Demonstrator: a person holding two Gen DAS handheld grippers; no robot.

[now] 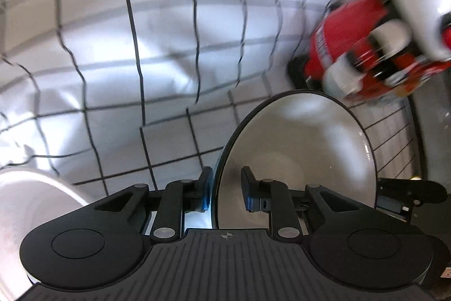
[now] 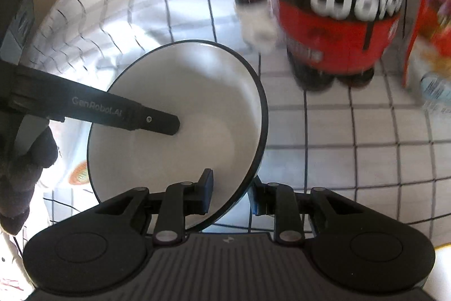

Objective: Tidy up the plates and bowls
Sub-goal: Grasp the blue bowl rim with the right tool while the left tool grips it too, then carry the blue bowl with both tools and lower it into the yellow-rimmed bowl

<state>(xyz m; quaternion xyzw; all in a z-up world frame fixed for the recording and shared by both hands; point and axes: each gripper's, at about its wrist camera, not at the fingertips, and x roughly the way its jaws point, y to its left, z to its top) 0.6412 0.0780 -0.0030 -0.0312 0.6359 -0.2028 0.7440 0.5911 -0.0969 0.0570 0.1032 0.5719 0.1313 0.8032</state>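
A white bowl (image 1: 296, 148) with a dark rim hangs tilted over the checked tablecloth, held from both sides. My left gripper (image 1: 225, 188) is shut on its left rim, one pad outside the wall and the other inside. The right wrist view shows the same bowl (image 2: 197, 109), with my right gripper (image 2: 231, 193) shut on its right rim. The left gripper's inner finger (image 2: 135, 117) reaches into the bowl from the left. At the bowl's far side, the right gripper's finger (image 1: 408, 196) shows in the left wrist view.
Red-labelled cola bottles (image 2: 338, 19) stand just beyond the bowl, blurred, also in the left wrist view as bottles (image 1: 352, 47). A red carton (image 2: 428, 4) stands at the right. Another white dish (image 1: 28, 205) lies at lower left. A dark-gloved hand (image 2: 22, 168) holds the left gripper.
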